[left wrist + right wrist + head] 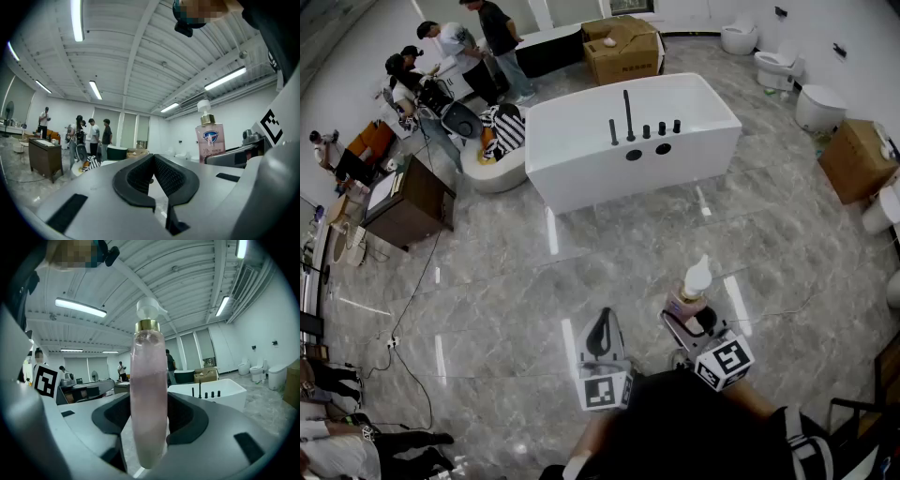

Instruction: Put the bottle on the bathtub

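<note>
The right gripper (689, 321) had its jaws clamped on the upright pump bottle (695, 284), well short of the bathtub (605, 176). The left gripper (600, 332) was closed and empty. The slick, top-heavy bottle risked slipping in transit.

Bright, even white light falls from long tube lights (77, 18) on the ceiling (140, 51) and glares in streaks off the glossy stone floor (551, 230). Shadows are faint. All three pictures bulge like a fisheye, straight lines bent, corners gone black. The bottle (149, 394), close to the lens, looks soft and blurry.
</note>
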`<state>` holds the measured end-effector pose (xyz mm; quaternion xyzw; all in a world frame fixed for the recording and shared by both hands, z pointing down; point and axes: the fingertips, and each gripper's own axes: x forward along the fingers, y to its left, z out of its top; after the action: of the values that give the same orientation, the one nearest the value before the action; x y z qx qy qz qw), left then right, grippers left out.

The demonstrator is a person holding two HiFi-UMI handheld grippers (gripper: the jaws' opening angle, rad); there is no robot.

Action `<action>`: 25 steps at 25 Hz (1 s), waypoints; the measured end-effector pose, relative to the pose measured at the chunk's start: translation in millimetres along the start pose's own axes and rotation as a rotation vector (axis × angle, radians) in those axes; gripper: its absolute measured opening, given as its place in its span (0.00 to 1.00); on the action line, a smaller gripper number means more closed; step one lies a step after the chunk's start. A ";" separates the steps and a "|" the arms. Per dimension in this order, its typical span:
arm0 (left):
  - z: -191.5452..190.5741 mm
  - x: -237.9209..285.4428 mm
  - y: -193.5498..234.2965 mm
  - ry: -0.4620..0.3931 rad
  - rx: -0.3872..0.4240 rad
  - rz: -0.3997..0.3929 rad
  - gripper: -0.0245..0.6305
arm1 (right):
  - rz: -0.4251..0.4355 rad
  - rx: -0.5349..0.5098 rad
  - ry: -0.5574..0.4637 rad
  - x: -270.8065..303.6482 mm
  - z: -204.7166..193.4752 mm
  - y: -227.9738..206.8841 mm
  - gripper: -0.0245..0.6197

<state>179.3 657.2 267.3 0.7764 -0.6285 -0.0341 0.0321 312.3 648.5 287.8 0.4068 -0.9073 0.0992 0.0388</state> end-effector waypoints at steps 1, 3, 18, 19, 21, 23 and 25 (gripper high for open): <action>0.2 -1.1 1.0 0.001 0.001 -0.004 0.06 | -0.003 0.000 -0.001 -0.1 0.1 1.6 0.39; -0.5 -2.9 4.2 0.005 0.008 -0.011 0.06 | -0.009 0.000 -0.004 0.8 0.1 4.7 0.39; -10.0 -23.8 72.2 0.016 0.029 -0.048 0.06 | -0.053 0.009 -0.013 43.0 -8.9 51.7 0.39; -11.4 -25.0 76.6 0.014 0.026 -0.050 0.06 | -0.056 0.004 -0.018 46.1 -11.0 55.5 0.39; -15.5 -26.4 87.0 0.018 0.040 -0.054 0.06 | -0.061 -0.001 -0.023 54.7 -14.0 62.3 0.39; -14.8 -26.4 97.9 0.016 0.043 -0.055 0.06 | -0.060 -0.004 -0.016 65.9 -15.3 67.9 0.39; -11.1 -25.4 105.6 0.013 0.017 -0.045 0.06 | -0.053 -0.005 -0.004 75.5 -16.4 71.5 0.39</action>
<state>72.2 660.1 288.5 0.7909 -0.6108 -0.0245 0.0287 208.5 643.3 304.6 0.4309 -0.8965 0.0951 0.0406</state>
